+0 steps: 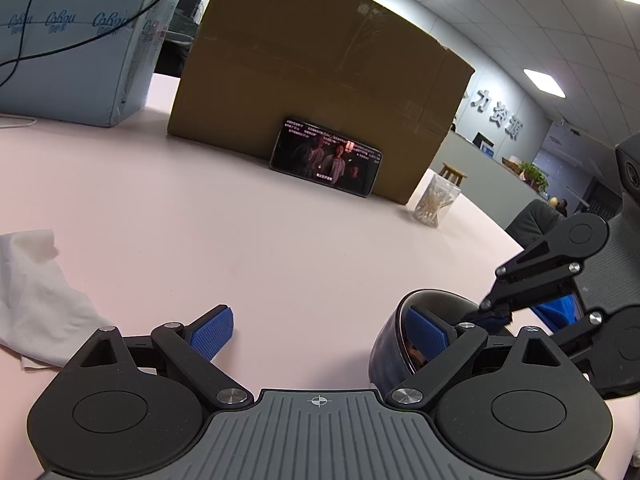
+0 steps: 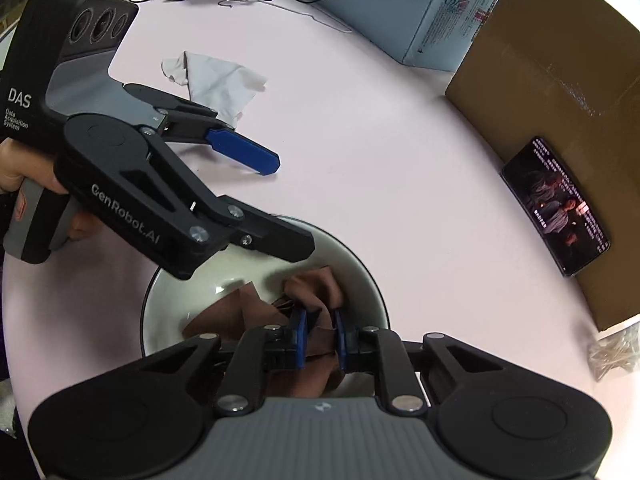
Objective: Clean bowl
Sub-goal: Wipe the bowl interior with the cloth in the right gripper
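The bowl [image 2: 362, 280] stands on the pink table [image 2: 380, 140], near its front edge; inside the bowl lies a brown cloth [image 2: 316, 288]; the right gripper [image 2: 320, 334] reaches down into the bowl and its jaws are pinched tight on this cloth. The left gripper [image 1: 318, 332] has its jaws wide; one finger [image 1: 426, 334] sits inside the bowl's rim, the other outside on the table, gripping nothing. A white tissue [image 2: 224, 80] lies beyond the bowl; a phone [image 2: 556, 208] leans on a cardboard box [image 2: 560, 60] further away.
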`<action>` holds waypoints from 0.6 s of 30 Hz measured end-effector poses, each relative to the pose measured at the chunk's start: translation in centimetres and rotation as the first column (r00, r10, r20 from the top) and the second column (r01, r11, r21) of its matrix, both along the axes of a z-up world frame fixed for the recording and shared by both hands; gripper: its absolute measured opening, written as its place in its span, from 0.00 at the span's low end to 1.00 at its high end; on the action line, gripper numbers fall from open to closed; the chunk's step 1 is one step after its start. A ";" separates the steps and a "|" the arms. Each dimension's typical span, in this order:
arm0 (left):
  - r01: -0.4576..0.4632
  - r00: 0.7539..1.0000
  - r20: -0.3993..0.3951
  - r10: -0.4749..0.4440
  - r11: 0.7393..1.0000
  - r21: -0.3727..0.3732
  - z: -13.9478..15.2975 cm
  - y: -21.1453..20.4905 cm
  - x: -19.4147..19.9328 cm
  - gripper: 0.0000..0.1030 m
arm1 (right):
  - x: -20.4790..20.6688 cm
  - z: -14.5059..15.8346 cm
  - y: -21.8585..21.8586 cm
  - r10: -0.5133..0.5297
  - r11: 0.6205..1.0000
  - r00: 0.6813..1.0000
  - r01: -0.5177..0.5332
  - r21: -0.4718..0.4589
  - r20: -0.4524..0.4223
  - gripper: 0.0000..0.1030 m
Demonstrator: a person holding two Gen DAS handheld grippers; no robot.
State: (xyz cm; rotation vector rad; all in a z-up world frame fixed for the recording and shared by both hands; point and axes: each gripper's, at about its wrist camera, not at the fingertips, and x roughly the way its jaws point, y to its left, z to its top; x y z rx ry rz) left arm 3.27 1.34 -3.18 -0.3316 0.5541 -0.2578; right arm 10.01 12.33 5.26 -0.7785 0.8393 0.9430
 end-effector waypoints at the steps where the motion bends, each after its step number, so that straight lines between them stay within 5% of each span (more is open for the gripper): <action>1: -0.001 1.000 -0.001 0.001 1.000 0.001 0.0 0.0 0.0 0.92 | -0.2 0.0 0.0 0.009 1.000 1.000 -0.009 -0.005 -0.004 0.13; 8: -0.003 1.000 -0.004 0.003 1.000 0.003 0.0 -0.1 0.0 0.92 | -1.3 0.3 0.5 0.074 0.997 0.996 -0.073 0.035 -0.044 0.13; 18: -0.003 1.000 -0.007 0.003 1.000 0.008 -0.1 -0.2 0.2 0.92 | -0.4 -0.1 0.9 0.011 0.998 0.998 -0.008 -0.062 0.055 0.14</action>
